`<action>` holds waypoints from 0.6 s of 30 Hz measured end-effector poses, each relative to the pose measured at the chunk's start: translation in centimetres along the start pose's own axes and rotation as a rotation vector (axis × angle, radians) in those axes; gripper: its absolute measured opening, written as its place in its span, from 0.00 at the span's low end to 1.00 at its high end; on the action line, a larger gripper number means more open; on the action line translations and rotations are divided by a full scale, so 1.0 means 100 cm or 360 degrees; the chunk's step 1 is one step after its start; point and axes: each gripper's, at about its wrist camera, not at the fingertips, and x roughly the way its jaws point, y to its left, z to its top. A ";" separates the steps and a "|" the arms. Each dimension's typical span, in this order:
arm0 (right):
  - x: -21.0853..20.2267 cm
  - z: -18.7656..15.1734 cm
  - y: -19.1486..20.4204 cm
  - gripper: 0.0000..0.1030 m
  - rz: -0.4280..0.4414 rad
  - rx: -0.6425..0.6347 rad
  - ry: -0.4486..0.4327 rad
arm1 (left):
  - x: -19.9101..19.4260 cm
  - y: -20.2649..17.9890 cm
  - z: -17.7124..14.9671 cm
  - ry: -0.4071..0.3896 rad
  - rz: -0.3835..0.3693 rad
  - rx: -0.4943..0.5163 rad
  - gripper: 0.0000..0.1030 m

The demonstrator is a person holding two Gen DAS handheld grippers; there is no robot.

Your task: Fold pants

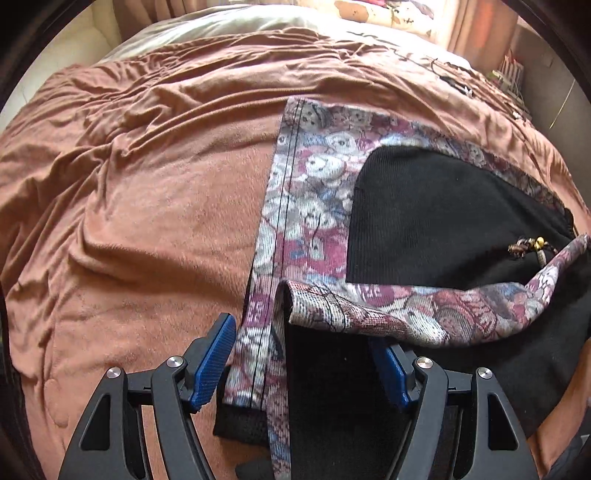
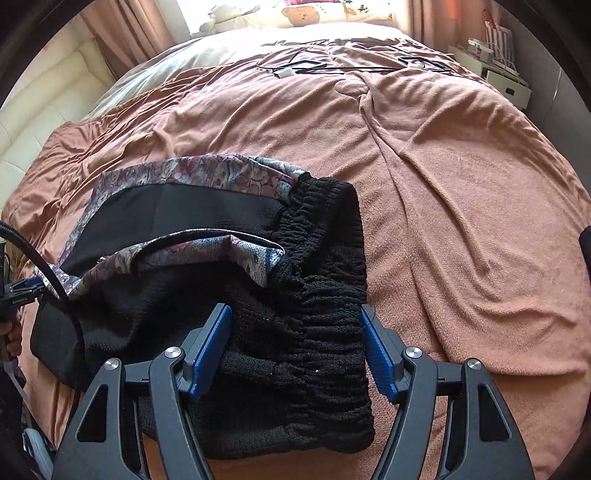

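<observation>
The pants (image 1: 424,218) are black with a bear-print trim and lie folded on the bed. In the left wrist view a print leg hem (image 1: 280,229) runs up the middle, with a print fold (image 1: 406,314) draped across the black cloth. My left gripper (image 1: 301,330) hovers open over this hem end, cloth lying between its blue pads (image 1: 214,354) without being pinched. In the right wrist view the pants (image 2: 177,214) end in a black ribbed waistband (image 2: 317,332). My right gripper (image 2: 293,308) stands open astride that waistband. The left gripper (image 2: 18,291) shows at the far left edge.
A rumpled brown-pink blanket (image 2: 461,192) covers the bed. Black cables and a small white plug (image 2: 295,68) lie at its far end, near a bear-print pillow (image 2: 306,13). White drawers (image 2: 506,77) stand at the right, and a cream padded wall (image 2: 48,92) at the left.
</observation>
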 end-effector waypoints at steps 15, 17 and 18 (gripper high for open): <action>0.015 0.001 -0.012 0.53 0.0031 0.0010 0.0055 | 0.036 -0.012 0.031 0.0041 -0.0097 0.0106 0.61; 0.016 0.001 -0.012 0.53 0.0028 0.0003 0.0079 | 0.038 -0.012 0.033 0.0056 -0.0090 0.0102 0.61; 0.016 0.002 -0.011 0.53 0.0027 0.0001 0.0083 | 0.038 -0.012 0.034 0.0067 -0.0085 0.0107 0.61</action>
